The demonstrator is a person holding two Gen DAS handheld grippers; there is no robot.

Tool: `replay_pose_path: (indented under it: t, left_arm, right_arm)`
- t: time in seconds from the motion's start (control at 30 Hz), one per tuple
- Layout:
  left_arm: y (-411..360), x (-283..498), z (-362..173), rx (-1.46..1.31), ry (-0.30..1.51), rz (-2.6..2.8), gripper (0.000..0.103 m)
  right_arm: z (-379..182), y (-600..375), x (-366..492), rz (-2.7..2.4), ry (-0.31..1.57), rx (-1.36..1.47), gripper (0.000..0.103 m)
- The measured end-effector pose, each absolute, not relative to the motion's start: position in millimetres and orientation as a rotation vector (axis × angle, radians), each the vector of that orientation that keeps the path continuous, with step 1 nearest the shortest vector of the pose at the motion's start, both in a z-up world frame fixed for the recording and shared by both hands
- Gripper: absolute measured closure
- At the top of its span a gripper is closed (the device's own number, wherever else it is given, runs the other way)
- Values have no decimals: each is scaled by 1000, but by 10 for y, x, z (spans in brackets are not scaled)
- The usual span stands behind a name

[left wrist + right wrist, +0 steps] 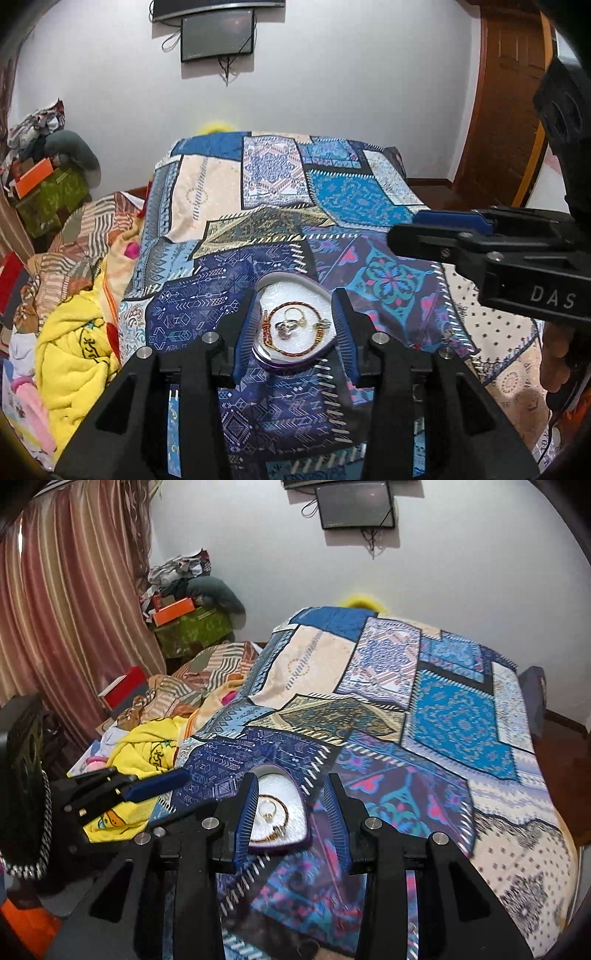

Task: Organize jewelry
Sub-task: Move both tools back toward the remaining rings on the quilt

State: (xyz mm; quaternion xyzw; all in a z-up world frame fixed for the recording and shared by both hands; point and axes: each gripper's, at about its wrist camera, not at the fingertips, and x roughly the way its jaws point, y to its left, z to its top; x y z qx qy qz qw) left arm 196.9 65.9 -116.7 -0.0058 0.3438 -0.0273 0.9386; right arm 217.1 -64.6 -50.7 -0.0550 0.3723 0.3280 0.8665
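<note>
1. Lower centre of the left wrist view: the left hand-held gripper [295, 325] is spread, empty, its fingers flanking the heart-shaped box [295, 332], presumably to steady it.
2. Inside the box, a beaded bracelet [295, 330] and rings [290, 323] are laid on white padding.
3. Lower centre of the right wrist view: the right hand-held gripper [291, 812] is spread, empty.
4. Beyond, the patchwork bedspread [258, 192] is seen.

From my right wrist view, a blue finger [246, 814] hid the heart-shaped tin's [295, 814] left side; rings [267, 811] were too small to tell.
</note>
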Motion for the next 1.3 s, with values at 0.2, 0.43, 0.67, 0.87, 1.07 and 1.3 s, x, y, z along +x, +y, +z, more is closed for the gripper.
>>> replay_pose_path:
  t: [0.2,0.43,0.67,0.87,1.07,1.3]
  left_arm:
    - [507,1804,-1041,-2,689,-70,61]
    - [338,1652,-1079,-16,723,-89,60]
    - [167,1592,-1332,-14,798,-111,60]
    - [-8,1619,-1631,-20,882,-151,60]
    - [-272,1652,-1905,-1,947,-225,60]
    - [-469,1740,-2162,23,1007,-266,60]
  right_arm:
    - [-440,-890,1964,639,763,-126,70]
    - [-496,-1197,1806,588,785,-136,70]
    - [-679,-1539,1728,525,834,-133,69]
    - [-879,-1771,1701,483,894,-111,69]
    - [-1068,-1930,1682,457,948,-99,69]
    - [-1240,-2021,1691,449,999,-94,69]
